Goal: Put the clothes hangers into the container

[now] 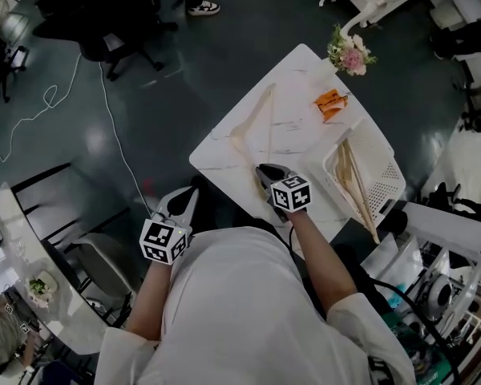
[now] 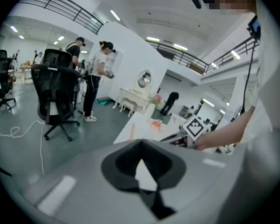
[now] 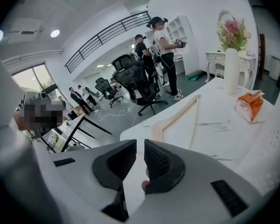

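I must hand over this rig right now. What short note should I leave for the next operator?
Left gripper: jaws together, empty, held off the table's near left corner.
Right gripper: jaws slightly apart, empty, over the table's near edge, pointing toward the loose hanger.
Things: one wooden hanger lies flat on the white table. The container sits at the table's right edge.
Done: some hangers already lie in the container; the count is unclear.
Left: grasp the loose hanger and put it into the container.
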Available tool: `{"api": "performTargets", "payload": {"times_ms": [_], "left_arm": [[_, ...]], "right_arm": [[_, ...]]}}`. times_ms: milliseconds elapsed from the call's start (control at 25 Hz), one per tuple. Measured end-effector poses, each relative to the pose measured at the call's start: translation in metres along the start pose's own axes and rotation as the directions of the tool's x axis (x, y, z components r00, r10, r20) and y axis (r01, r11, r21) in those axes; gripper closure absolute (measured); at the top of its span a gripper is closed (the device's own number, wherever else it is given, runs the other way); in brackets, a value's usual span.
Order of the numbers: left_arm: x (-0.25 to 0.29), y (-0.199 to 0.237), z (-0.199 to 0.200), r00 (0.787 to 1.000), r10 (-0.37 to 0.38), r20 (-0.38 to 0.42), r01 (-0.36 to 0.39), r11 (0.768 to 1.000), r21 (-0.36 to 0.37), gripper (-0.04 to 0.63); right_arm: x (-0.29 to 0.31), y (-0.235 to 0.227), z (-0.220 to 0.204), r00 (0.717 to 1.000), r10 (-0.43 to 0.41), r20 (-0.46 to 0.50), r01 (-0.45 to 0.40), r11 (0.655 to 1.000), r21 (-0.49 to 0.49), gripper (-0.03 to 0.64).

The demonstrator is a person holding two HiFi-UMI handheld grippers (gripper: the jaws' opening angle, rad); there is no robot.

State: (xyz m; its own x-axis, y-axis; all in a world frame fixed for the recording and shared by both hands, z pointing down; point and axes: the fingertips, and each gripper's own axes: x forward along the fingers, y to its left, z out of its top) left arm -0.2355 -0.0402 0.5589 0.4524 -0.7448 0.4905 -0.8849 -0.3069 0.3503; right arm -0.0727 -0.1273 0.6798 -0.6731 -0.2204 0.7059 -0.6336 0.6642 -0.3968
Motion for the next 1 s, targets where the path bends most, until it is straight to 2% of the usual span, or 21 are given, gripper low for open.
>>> {"api": "performTargets", "payload": {"times_ms": [280,560,1000], "left_arm": [[0.000,0.026,0.006,1.000,0.009,-0.008,-0.009,1.000,-0.014,0.595],[-0.001,0.045,0.005,1.000,0.003,-0.027,-0.004,1.000,-0.027,0.595],[-0.007,0.078,0.002,0.998,0.014,-0.057,-0.017,0.999,-0.049,0.594]], "right_arm": [[0.035,-0.008,-0.004,0.997,-0.032,-0.075,0.031,0.999,-0.022,0.546],[0.066,-0.018,-0.007,0.988,-0.076,-0.134,0.069,0.996,-0.055,0.534],[0.104,-0.038,-0.023,0.963,-0.144,-0.229,0.129,0.988,-0.081,0.497]]}}
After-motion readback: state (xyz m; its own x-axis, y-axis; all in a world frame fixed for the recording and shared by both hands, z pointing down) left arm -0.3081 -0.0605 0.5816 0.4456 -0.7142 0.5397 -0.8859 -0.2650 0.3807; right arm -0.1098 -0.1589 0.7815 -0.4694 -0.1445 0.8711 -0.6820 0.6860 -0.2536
